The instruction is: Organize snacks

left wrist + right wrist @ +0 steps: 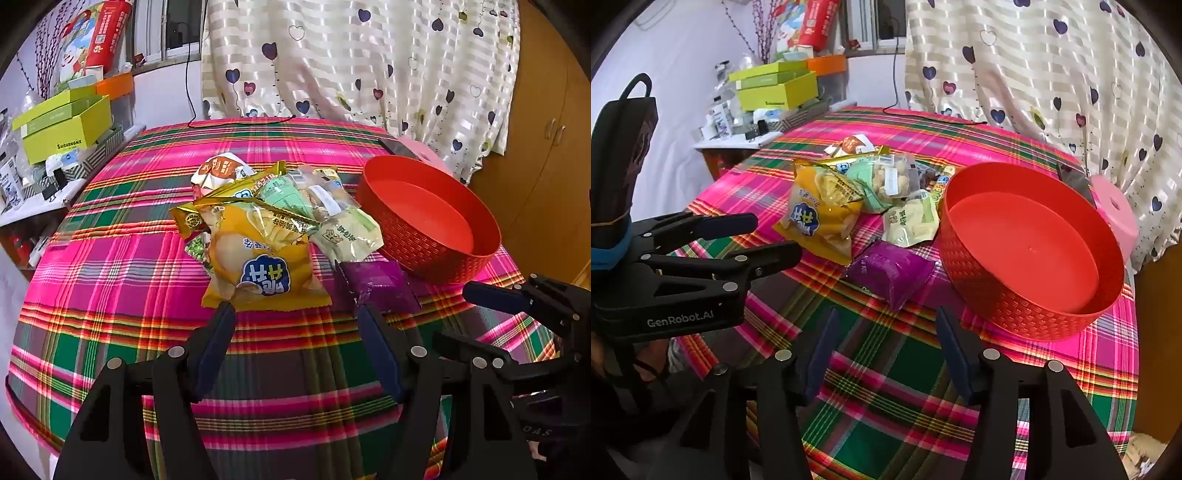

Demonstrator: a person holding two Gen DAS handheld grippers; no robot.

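Observation:
A pile of snack packets lies mid-table on the plaid cloth: a yellow chip bag [258, 258] [820, 218] in front, a mint-green packet [286, 197] [864, 184], a pale green packet [349, 232] [910, 221] and a purple packet [380, 282] [890, 273] nearest the red round basket [436, 254] [1027, 306], which holds nothing. My left gripper [295, 314] is open and empty just short of the yellow bag. My right gripper [886, 317] is open and empty just short of the purple packet. Each gripper shows in the other's view.
The table is round with a plaid cloth [122, 280] [886, 369]. A heart-print curtain [369, 62] hangs behind it. A cluttered side shelf with green boxes [62, 125] [775, 88] stands far left. A pink object [1115, 214] and a dark phone [399, 147] sit behind the basket.

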